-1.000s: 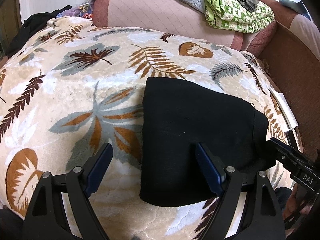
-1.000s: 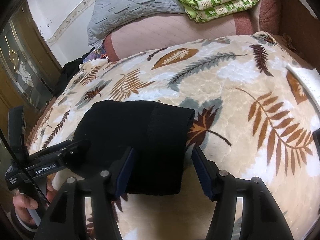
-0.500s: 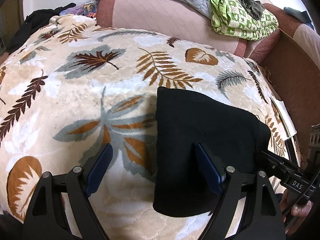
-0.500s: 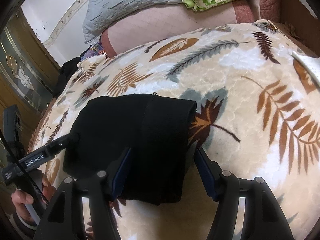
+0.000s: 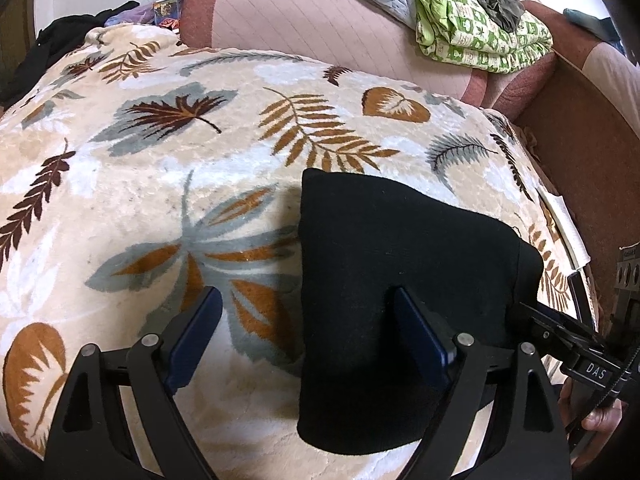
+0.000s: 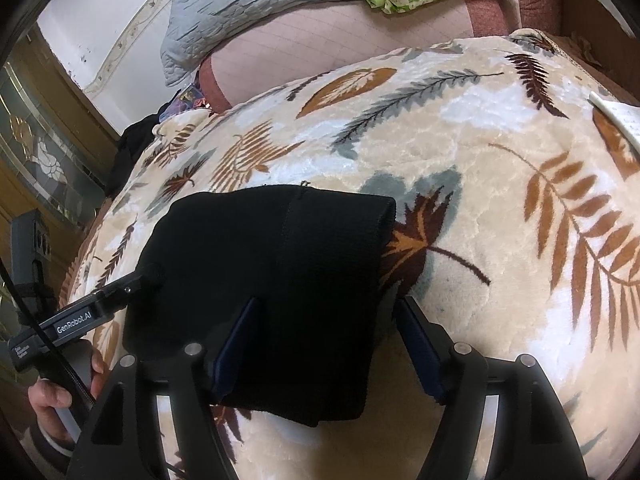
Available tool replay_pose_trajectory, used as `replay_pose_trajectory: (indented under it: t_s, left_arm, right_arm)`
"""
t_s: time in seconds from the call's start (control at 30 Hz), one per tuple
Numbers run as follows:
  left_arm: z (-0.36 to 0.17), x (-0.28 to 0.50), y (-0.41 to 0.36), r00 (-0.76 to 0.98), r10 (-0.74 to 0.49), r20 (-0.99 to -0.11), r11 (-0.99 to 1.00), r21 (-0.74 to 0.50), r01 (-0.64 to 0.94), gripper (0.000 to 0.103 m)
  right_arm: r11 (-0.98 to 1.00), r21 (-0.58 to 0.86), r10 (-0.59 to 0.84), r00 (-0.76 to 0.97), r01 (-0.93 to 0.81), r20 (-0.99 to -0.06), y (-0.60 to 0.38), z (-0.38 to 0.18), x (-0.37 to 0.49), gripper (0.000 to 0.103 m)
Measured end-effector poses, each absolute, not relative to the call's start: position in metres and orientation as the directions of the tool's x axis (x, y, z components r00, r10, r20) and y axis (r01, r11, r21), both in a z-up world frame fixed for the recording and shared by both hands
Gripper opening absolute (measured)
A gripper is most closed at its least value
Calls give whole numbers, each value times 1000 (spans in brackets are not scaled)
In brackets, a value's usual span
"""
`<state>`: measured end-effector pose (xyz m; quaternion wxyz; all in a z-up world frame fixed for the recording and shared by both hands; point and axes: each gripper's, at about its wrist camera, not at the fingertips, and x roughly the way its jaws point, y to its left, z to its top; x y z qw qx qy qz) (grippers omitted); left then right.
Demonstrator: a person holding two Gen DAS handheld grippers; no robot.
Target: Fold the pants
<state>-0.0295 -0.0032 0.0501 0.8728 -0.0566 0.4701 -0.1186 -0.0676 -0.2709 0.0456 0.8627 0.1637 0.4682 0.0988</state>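
Note:
The black pants (image 5: 400, 264) lie folded into a compact rectangle on the leaf-print blanket (image 5: 160, 184). My left gripper (image 5: 308, 328) is open just above their left edge, right finger over the cloth, left finger over the blanket. In the right wrist view the pants (image 6: 272, 264) fill the middle. My right gripper (image 6: 328, 340) is open and straddles their right end near the waistband. Neither gripper holds anything. Each gripper's tip shows at the pants' side in the other's view: the right one (image 5: 532, 316), the left one (image 6: 148, 274).
A pink headboard cushion (image 5: 320, 32) runs along the back with a grey quilt (image 6: 248, 12) and a green patterned cloth (image 5: 480, 36) piled on it. Dark clothes (image 5: 60, 44) lie at the far left corner. A wooden bed side (image 5: 580, 152) bounds the right.
Both grippers have shifted slightly while staying open. In the left wrist view the pants have slid rightwards in frame. The pants keep their folded shape.

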Motion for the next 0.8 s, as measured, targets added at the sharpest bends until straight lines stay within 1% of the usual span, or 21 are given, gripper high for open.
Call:
replay_pose_trajectory:
  t_s: [0.17, 0.33, 0.43, 0.67, 0.8]
  left_arm:
    - [46, -27, -5, 520, -273, -809, 962, -223, 159, 93]
    - [42, -24, -3, 514, -282, -810, 959, -241, 147, 101]
    - [38, -23, -2, 506, -295, -810, 955, -262, 138, 103]
    - [35, -20, -4, 505, -304, -808, 952, -273, 137, 103]
    - [31, -17, -8, 485, -335, -808, 942, -306, 140, 103]
  right_arm:
    - [923, 384, 329, 539, -12, -775, -271, 44, -66, 75]
    - [919, 394, 340, 536, -15, -773, -270, 42, -64, 77]
    - [913, 407, 351, 533, -14, -770, -270, 39, -63, 78]
    - [909, 417, 360, 531, -14, -767, -269, 38, -60, 79]
    - [895, 446, 390, 519, -18, -761, -264, 33, -56, 81]
